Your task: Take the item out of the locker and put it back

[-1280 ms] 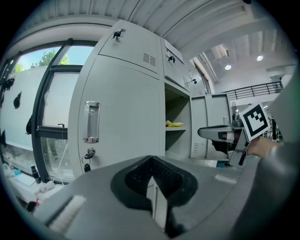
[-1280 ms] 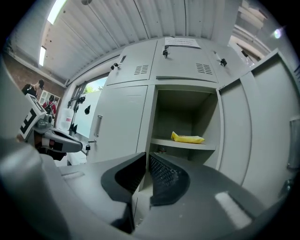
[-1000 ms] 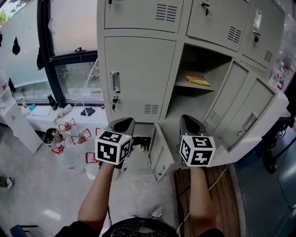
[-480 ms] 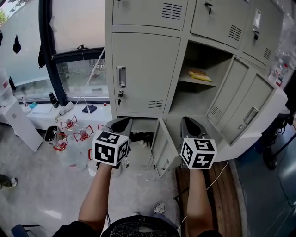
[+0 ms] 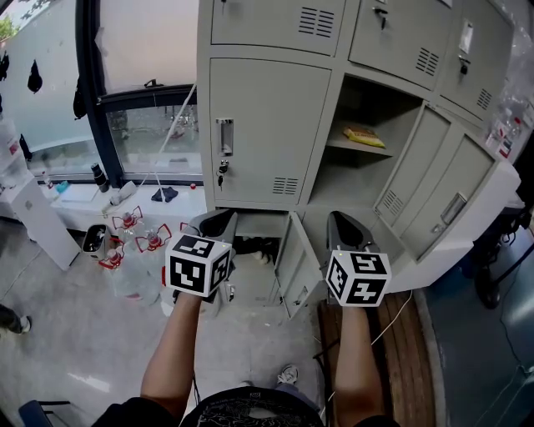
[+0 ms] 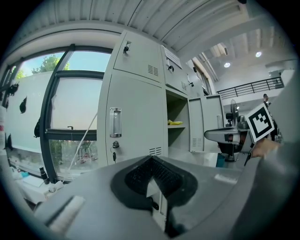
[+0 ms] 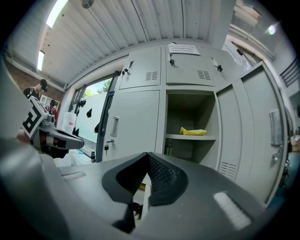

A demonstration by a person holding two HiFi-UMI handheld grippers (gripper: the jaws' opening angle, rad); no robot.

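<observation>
A dark-framed window (image 5: 150, 133) spans the left side above a grey floor (image 5: 67, 334); water jugs (image 5: 133, 267) cluster beneath it. A ribbed ceiling (image 7: 117, 33) carries a strip light (image 7: 56, 11).

Smooth grey left gripper (image 5: 220, 220) and right gripper (image 5: 344, 222), each capped with a white cube (image 5: 198, 265) bearing black square markers. Black ribbed pads (image 6: 166, 174) inside the jaws. Dark top (image 5: 250, 407), faint pale print.

A flat yellow packet (image 5: 364, 136) lies on the shelf inside the grey locker (image 5: 267, 125), its door swung open rightward.
</observation>
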